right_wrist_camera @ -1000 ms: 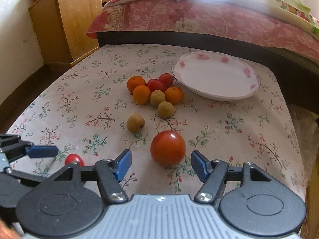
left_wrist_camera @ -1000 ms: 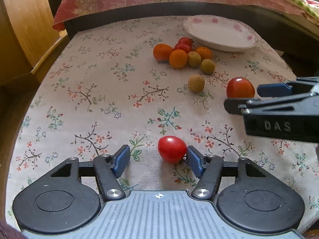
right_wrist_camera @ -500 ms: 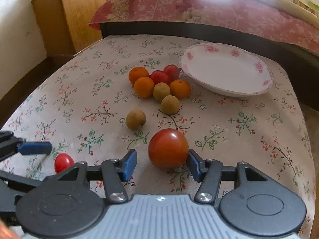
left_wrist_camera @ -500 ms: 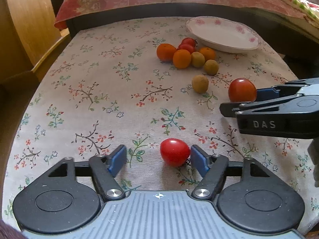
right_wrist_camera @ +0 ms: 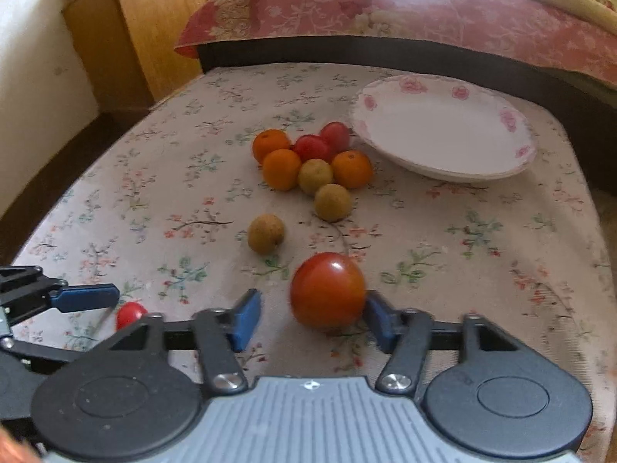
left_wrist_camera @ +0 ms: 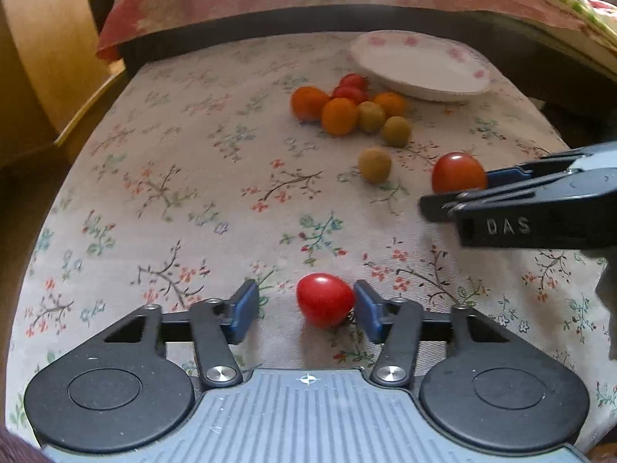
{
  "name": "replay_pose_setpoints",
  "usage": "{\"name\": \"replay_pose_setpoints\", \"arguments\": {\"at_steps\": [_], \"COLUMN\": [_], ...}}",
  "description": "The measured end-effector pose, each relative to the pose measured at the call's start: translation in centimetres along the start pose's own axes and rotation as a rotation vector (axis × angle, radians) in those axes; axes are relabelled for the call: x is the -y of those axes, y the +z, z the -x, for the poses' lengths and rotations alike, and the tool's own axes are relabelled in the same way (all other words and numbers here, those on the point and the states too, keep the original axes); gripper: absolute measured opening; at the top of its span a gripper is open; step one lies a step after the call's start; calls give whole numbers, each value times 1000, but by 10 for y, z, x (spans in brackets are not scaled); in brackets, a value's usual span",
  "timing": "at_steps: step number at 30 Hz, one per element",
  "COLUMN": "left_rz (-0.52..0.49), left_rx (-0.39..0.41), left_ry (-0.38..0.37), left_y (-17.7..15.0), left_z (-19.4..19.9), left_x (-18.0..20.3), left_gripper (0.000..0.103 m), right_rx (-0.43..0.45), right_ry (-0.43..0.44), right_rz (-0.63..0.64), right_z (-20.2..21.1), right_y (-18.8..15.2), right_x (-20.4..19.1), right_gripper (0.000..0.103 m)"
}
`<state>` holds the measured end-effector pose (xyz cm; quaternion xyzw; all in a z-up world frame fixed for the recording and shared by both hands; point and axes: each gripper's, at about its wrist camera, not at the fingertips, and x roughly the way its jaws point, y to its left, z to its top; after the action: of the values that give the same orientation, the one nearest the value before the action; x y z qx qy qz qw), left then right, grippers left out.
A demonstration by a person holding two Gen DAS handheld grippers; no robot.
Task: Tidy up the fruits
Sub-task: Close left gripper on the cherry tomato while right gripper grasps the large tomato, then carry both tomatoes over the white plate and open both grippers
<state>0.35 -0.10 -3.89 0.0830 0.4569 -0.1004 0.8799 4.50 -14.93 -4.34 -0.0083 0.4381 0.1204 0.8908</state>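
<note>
Resting low over the tablecloth (left_wrist_camera: pixel 216 177), both grippers' jaws stand apart, bracketing small tomato (left_wrist_camera: pixel 325 299) and large tomato (right_wrist_camera: pixel 327 290).

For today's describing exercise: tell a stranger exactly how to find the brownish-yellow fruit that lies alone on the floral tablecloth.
Start at the white plate with pink roses at the far end of the floral tablecloth. Just nearer sits a tight cluster of oranges, red fruits and two brownish-yellow ones. The lone brownish-yellow fruit lies apart from that cluster, nearer the grippers, touching nothing, just beyond the large red tomato.
</note>
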Motion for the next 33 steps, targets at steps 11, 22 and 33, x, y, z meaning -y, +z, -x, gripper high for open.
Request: {"name": "replay_pose_setpoints", "arguments": {"at_steps": [11, 22, 33], "left_rz": [8, 1, -29], "left_rx": [-10, 62, 155], "left_ry": [-46, -89, -148], "left_y": [1, 36, 128], "left_z": [2, 14, -16], "left_x": [-2, 4, 30], "left_gripper": [38, 38, 37], "right_rx": [-11, 67, 110], "right_ry": [-54, -77, -94], "right_rz": [62, 34, -23], "right_z": [7, 38, 21], "right_y": [-3, 11, 59], "right_x": [-10, -3, 42], "right_gripper": [42, 42, 42]}}
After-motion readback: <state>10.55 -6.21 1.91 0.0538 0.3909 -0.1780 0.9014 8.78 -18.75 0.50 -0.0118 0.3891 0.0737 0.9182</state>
